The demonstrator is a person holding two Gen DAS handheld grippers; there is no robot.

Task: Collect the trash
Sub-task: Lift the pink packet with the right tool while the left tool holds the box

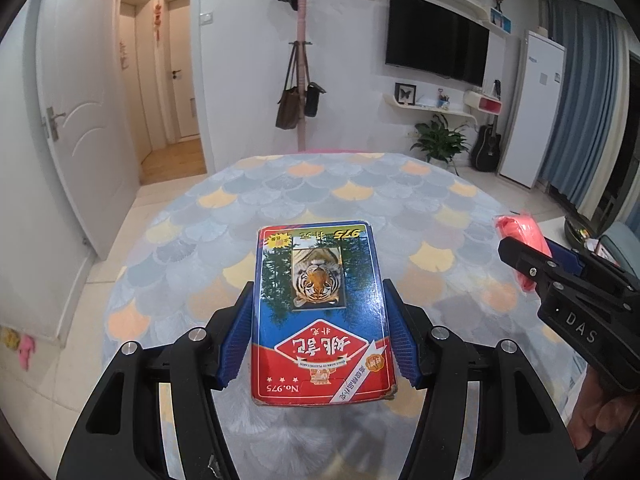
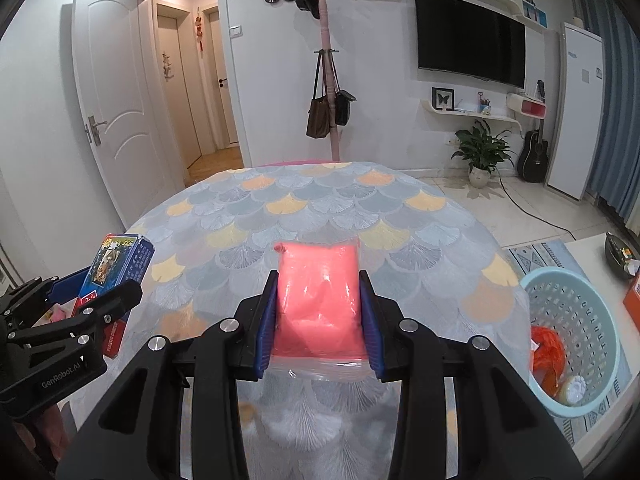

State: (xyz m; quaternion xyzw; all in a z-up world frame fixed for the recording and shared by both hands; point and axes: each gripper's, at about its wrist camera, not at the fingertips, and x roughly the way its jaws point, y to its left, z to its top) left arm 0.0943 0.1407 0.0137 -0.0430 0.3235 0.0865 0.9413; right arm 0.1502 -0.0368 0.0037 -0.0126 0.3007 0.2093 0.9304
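The playing-card box (image 1: 320, 312) is red and blue, with a tiger picture on its face, and it is clamped between the two blue pads of the left gripper (image 1: 320, 332). The pads press on its long sides, so this gripper is closed on the box. The box is held flat above the round table (image 1: 280, 184), over the near part of the tabletop, and it does not touch the cloth. In the right wrist view the same box (image 2: 120, 272) shows at the left edge, standing out from the left gripper (image 2: 92, 300).

The pink plastic bag (image 2: 318, 300) is squeezed between the pads of the right gripper (image 2: 318, 320), which is closed on it. A clear plastic edge of the bag hangs below the pads. This bag is also above the table (image 2: 400, 208), near the side closest to the camera. In the left wrist view the right gripper (image 1: 524, 256) is to the right of the box, with the pink bag (image 1: 520, 232) in its tip.

To the right of the table, low on the floor, stands a light blue basket (image 2: 576, 288) with holes in its wall. Inside it lie an orange bag (image 2: 546, 348) and a small white thing. Behind the table, far from it, there are a pink coat stand (image 1: 302, 80) with bags, a wall television (image 1: 436, 44) and a green plant (image 2: 482, 148).
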